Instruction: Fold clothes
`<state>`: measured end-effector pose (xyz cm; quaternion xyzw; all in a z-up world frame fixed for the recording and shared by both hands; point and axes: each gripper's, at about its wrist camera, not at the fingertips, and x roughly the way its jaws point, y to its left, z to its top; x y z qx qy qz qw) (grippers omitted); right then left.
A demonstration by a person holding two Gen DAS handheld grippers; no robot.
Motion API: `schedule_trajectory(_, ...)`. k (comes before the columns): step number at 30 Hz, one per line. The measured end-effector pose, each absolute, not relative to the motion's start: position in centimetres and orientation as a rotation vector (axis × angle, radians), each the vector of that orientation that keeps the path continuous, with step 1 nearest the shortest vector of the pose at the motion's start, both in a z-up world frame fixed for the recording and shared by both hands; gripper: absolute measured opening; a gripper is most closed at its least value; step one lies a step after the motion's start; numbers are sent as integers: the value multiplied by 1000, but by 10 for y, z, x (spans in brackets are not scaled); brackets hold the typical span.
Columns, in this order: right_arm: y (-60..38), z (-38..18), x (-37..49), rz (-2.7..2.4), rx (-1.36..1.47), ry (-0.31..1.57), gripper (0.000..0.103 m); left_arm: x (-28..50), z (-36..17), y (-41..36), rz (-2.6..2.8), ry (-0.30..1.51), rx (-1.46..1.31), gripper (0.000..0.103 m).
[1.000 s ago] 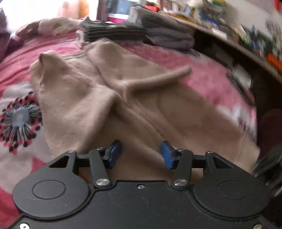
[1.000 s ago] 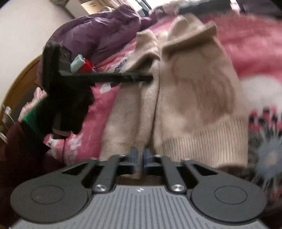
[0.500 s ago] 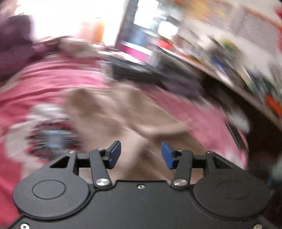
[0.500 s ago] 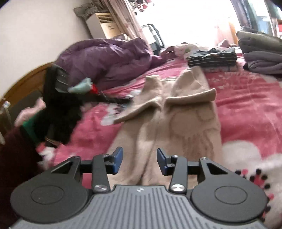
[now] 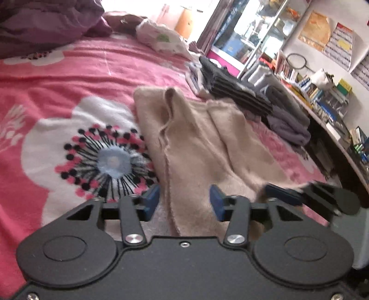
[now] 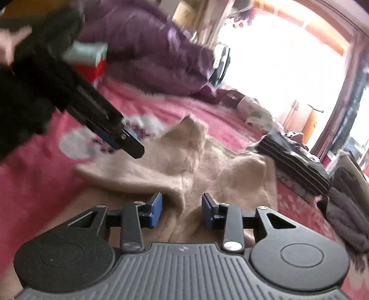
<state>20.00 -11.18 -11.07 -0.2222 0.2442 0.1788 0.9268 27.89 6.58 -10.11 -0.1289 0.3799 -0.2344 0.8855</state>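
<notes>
1. The sweater (image 5: 196, 147) lies on the bed cover (image 5: 69, 76).
2. The big flower print (image 5: 92, 147) is just left of the sweater.
3. The striped folded pile (image 5: 235, 92) sits behind the sweater, to the right.
4. More folded clothes (image 5: 286, 115) lie right of that pile.
5. The puffy blanket (image 5: 41, 20) is far back on the left.
6. The shelf (image 5: 327, 97) stands right of the bed.

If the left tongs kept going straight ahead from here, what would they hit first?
Most likely the beige sweater lying on the pink bedspread; the open left tongs point straight along it. Depth is hard to judge.
</notes>
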Motion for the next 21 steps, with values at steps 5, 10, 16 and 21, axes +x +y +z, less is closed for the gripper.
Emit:
schedule_trajectory(5,-118,-107,206,352,-425,493,11,275,-101,54,-534,798,-219,17)
schedule_trajectory(10,-131,-107,210,324,-374,527,16,267,-95,49,-607,800,-194,17)
schedule_trajectory(16,-130,-100,201,304,-452,522,31,261,-95,48,-649,816,-155,17)
schedule_trajectory(21,-132,-81,180,280,-441,475,30,257,-96,47,-683,829,-122,17)
